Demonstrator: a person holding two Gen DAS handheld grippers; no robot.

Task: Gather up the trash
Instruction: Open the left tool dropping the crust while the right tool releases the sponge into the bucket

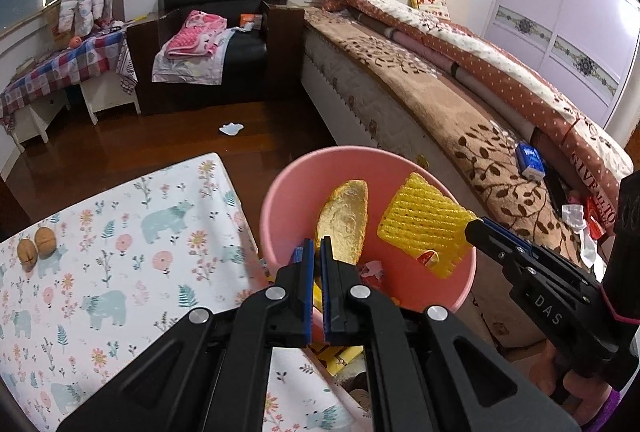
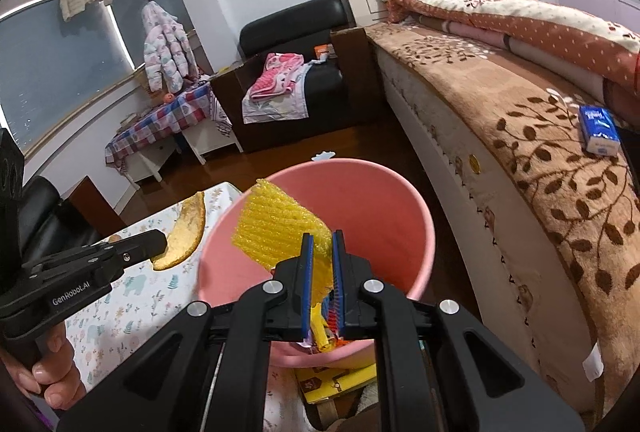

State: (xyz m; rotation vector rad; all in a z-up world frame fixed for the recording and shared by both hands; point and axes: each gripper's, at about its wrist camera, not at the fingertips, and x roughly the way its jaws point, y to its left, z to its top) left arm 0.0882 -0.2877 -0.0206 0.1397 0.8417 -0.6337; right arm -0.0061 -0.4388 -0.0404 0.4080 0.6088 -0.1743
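- Both our grippers pinch trash over the pink bin (image 1: 280, 192): left gripper (image 1: 315, 244) holds peel (image 1: 346, 218), right gripper (image 2: 321, 238) yellow foam net (image 2: 276, 228).
- Neither dropped yet; white scrap (image 1: 231, 128) remains on floor.

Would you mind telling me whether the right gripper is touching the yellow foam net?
Touching: in the right wrist view, the right gripper is shut on the yellow foam net, which sits pinched between its blue pads.

1. The pink bin (image 2: 394, 216) gapes wide at my twelve o'clock, its far half clear.
2. Its near half is crowded by my yellow foam net (image 2: 276, 228).
3. The bed (image 2: 532, 168) walls off three o'clock.
4. At nine o'clock, my left gripper (image 2: 160, 244) with its rind (image 2: 182, 232) blocks the table (image 2: 120, 316) edge.
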